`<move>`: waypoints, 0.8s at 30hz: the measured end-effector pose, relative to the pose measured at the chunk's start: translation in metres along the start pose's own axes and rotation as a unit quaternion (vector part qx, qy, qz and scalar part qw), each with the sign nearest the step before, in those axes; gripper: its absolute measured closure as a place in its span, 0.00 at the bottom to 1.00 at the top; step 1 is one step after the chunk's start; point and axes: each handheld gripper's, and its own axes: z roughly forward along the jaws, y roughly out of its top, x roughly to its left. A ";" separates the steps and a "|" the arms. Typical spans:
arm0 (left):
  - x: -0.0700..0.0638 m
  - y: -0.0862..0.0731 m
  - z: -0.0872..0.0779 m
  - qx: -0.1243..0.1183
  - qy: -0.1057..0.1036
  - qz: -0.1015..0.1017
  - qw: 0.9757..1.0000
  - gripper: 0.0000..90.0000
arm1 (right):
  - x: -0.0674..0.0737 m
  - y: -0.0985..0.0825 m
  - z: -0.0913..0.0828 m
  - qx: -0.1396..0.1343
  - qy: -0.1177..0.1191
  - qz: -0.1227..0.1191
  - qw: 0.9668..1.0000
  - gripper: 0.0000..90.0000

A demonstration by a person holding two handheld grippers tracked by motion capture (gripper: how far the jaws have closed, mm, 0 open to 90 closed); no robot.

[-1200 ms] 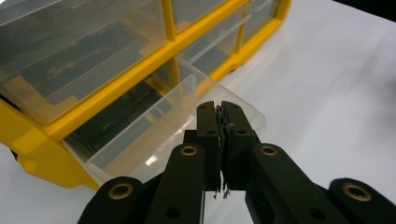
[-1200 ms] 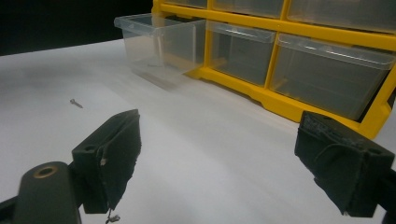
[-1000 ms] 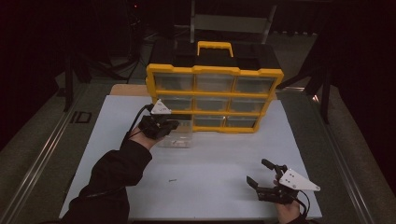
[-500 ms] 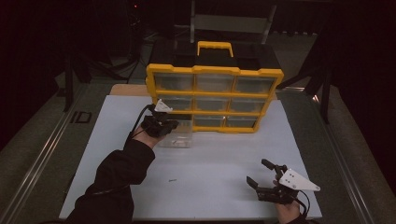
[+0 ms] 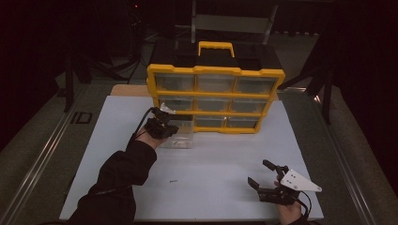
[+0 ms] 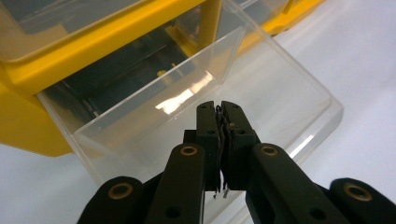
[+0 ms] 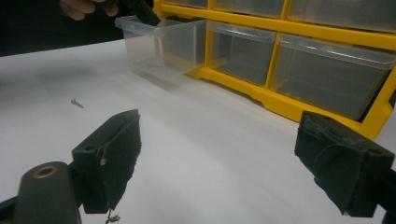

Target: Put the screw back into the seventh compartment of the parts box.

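A yellow organiser [image 5: 216, 98] with clear drawers stands upright at the back of the white table [image 5: 225, 154]. Its bottom-left clear drawer [image 5: 182, 139] is pulled out onto the table. My left gripper [image 5: 170, 131] hovers over that drawer's open top, jaws shut with nothing visible between them. In the left gripper view the shut tips [image 6: 218, 111] point down into the empty drawer [image 6: 285, 93]. My right gripper [image 5: 259, 172] rests low near the front right, jaws wide open and empty. A small screw [image 5: 172, 180] lies loose on the table between the hands.
In the right gripper view the screw [image 7: 76, 103] lies to the left, the pulled-out drawer [image 7: 159, 42] beyond it. A black case [image 5: 211, 54] sits behind the organiser. Dark floor surrounds the table.
My left gripper has sunk a little toward the pulled-out drawer, still shut. The right gripper has kept still.
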 end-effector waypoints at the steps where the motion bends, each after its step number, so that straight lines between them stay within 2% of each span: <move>1: 0.000 0.000 0.001 0.002 -0.002 -0.004 1.000 0.96 | 0.000 0.000 0.000 0.000 0.000 0.000 1.000 0.16; 5: 0.001 0.000 0.004 0.012 -0.004 -0.007 1.000 0.95 | 0.000 0.000 0.000 0.000 0.000 0.000 1.000 0.16; 6: 0.001 0.000 0.004 0.013 -0.005 -0.010 1.000 0.91 | 0.000 0.000 0.000 0.000 0.000 -0.001 1.000 0.16; 13: 0.000 0.000 -0.001 0.002 -0.006 -0.011 1.000 0.82 | 0.000 0.000 -0.001 -0.001 0.000 -0.001 1.000 0.16; 14: 0.000 0.000 -0.005 -0.006 -0.014 -0.008 1.000 0.82 | 0.000 0.000 -0.001 -0.001 0.000 -0.001 1.000 0.16; 15: 0.000 0.000 -0.006 -0.007 -0.017 -0.004 1.000 0.77 | 0.000 0.000 -0.001 -0.001 0.000 -0.001 1.000 0.16; 18: -0.002 0.000 -0.012 -0.017 -0.025 -0.004 1.000 0.72 | 0.000 0.000 -0.001 0.000 0.000 -0.001 1.000 0.16; 23: -0.008 -0.001 -0.024 -0.033 -0.033 0.004 0.999 0.62 | 0.000 0.000 -0.001 0.000 0.000 -0.001 1.000 0.16; 24: -0.009 -0.002 -0.026 -0.036 -0.033 0.007 0.999 0.57 | 0.000 0.000 -0.001 0.000 0.000 -0.001 1.000 0.16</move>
